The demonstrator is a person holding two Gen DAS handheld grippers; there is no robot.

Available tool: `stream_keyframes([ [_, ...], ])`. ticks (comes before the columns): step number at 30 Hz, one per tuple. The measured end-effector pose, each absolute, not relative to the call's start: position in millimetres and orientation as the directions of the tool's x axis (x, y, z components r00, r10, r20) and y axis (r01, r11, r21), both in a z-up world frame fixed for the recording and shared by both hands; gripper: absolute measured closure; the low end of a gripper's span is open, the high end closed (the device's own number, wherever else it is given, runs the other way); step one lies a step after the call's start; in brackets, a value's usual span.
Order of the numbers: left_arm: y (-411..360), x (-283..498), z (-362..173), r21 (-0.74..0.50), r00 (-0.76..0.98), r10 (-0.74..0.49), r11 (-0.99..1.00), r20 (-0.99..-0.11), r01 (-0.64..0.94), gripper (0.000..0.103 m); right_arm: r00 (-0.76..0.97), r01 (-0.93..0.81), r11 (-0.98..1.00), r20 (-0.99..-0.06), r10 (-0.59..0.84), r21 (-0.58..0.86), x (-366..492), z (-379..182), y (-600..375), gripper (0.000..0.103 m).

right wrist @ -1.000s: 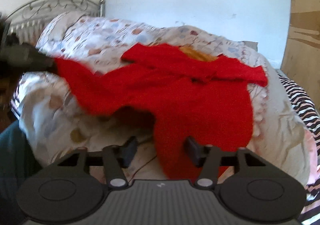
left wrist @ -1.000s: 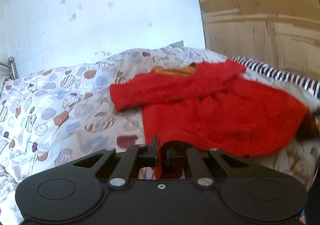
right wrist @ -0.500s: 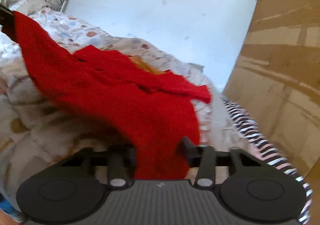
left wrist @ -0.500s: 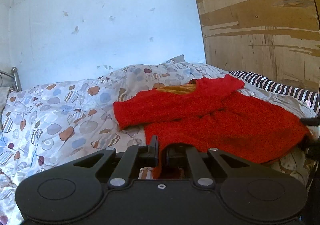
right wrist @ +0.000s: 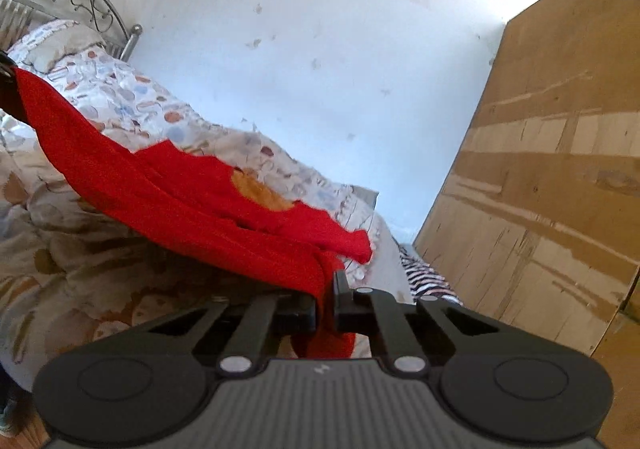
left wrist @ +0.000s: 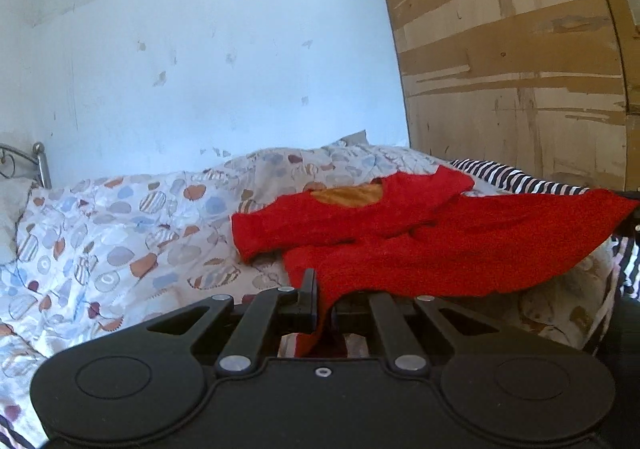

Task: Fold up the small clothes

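- Red top (left wrist: 420,245) spread on the bed (left wrist: 132,233), hem raised.
- Left gripper (left wrist: 323,305) and right gripper (right wrist: 326,303) fingers both clamped on hem corners.
- Soft, light, limp; probably sags midway, best held at corners.

Small red top (left wrist: 420,245) with orange inner lining, sleeves folded across chest, hem corners lifted and stretched taut above patterned bedding.

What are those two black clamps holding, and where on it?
Both hold the red top. The left gripper is shut on one bottom corner of its hem, and the right gripper is shut on the other.
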State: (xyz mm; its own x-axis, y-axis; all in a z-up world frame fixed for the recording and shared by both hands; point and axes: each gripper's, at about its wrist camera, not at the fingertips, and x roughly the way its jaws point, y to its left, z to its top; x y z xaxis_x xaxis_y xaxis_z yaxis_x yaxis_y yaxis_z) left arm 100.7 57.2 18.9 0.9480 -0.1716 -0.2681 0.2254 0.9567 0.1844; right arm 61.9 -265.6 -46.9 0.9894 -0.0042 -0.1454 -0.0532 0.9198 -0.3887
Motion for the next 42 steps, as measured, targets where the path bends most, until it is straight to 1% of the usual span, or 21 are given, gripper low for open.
stream_keyframes([
  [2,57.7,89.1,25.1,0.185,0.95,-0.176,0.956,-0.258,0.228,0.098,0.991,-0.059,0.92,-0.133,0.007,-0.386,48.9,-39.4,-266.8,0.096],
  [5,59.8,66.9,36.9,0.197,0.955,-0.189,0.952,-0.228,0.235,0.098,0.996,-0.05,0.916,-0.089,0.015,-0.398,22.4,-25.4,-269.4,0.098],
  [10,60.1,27.0,54.4,0.203,0.956,-0.212,0.946,-0.201,0.253,0.098,0.998,-0.052,0.93,-0.057,0.033,-0.365,-18.9,-2.8,-276.1,0.098],
  [15,59.5,-10.5,72.7,0.205,0.958,-0.236,0.942,-0.161,0.267,0.098,0.999,-0.035,0.935,-0.001,0.036,-0.353,-55.0,17.3,-272.8,0.098],
  [20,63.7,-6.9,76.7,0.166,0.952,-0.242,0.947,-0.189,0.274,0.098,0.999,-0.046,0.941,-0.014,0.044,-0.334,-48.2,23.1,-275.2,0.098],
  [28,68.3,52.3,88.4,0.163,0.956,-0.199,0.958,-0.214,0.235,0.098,0.997,-0.073,0.933,-0.009,0.075,-0.352,16.2,36.3,-277.3,0.098],
  [31,67.2,87.6,96.6,0.163,0.962,-0.174,0.964,-0.212,0.21,0.097,0.995,-0.093,0.93,-0.015,0.094,-0.357,56.2,43.2,-280.7,0.098],
  [33,66.7,117.3,101.3,0.144,0.962,-0.166,0.969,-0.218,0.2,0.097,0.993,-0.117,0.935,-0.028,0.115,-0.334,90.2,48.1,-285.6,0.098],
  [35,66.6,148.4,104.3,0.132,0.96,-0.158,0.973,-0.232,0.192,0.097,0.987,-0.159,0.938,-0.082,0.14,-0.308,126.3,51.5,-290.3,0.097],
  [38,65.3,203.8,104.3,0.113,0.948,-0.153,0.975,-0.281,0.19,0.097,0.975,-0.203,0.944,-0.146,0.17,-0.259,183.8,54.1,-298.3,0.097],
  [42,57.8,277.4,95.3,0.141,0.926,-0.127,0.972,-0.356,0.188,0.097,0.962,-0.216,0.946,-0.22,0.164,-0.241,254.4,50.8,-303.5,0.097],
])
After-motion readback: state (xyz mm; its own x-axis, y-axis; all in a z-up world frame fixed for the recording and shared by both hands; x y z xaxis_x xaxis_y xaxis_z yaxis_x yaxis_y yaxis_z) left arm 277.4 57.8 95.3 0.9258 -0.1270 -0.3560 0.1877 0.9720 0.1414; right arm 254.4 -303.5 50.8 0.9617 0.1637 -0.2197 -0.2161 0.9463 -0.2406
